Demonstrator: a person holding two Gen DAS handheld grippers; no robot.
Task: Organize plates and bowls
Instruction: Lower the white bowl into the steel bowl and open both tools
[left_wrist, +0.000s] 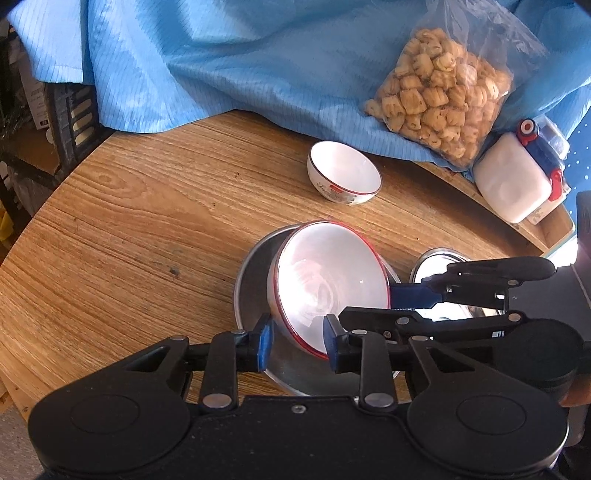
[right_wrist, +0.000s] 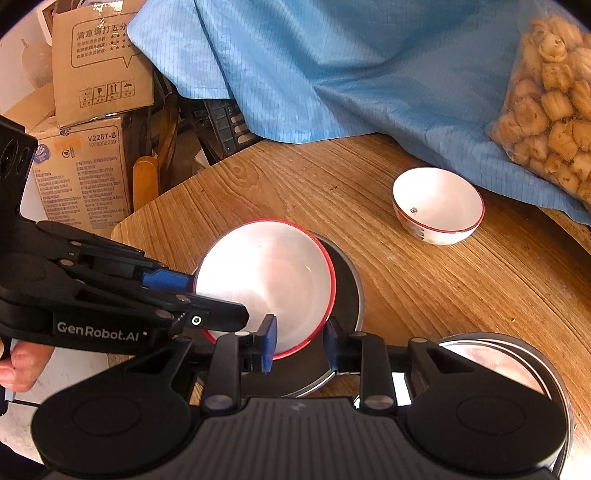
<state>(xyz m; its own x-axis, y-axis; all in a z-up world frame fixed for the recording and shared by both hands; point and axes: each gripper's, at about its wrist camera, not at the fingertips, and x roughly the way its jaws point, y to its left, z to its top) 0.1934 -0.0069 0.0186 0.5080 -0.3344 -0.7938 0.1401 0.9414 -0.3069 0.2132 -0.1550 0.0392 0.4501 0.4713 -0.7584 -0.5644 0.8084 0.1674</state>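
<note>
Bowls first: two ceramic ones in sight. The red-rimmed bowl (left_wrist: 328, 280) sits tilted at lower centre of the left wrist view, resting in a steel plate (left_wrist: 255, 280) on the wooden table (left_wrist: 129, 229). The small white bowl (left_wrist: 343, 173) stands upright above it, well apart, close to the blue cloth (left_wrist: 221, 55) draped across the top of the frame. Steel plates count two: the second steel plate (left_wrist: 432, 262) lies at right centre, partly behind the right gripper.

Left gripper (left_wrist: 297, 341) straddles the near rim of the red-rimmed bowl, one blue pad outside the wall, the other inside; a gap shows on the inner side, so whether it is clamped I cannot tell. From the right wrist view, the right gripper (right_wrist: 299, 341) brackets that same bowl's near rim (right_wrist: 266, 288), fingers spread wide and not pinching. Both tools on one bowl!

One bag of snacks (left_wrist: 439, 96) leans at upper right on the cloth, one white container (left_wrist: 517, 181) with red and blue fittings beside it. Cardboard boxes (right_wrist: 92, 110), at least two, stack at upper left of the right wrist view.
</note>
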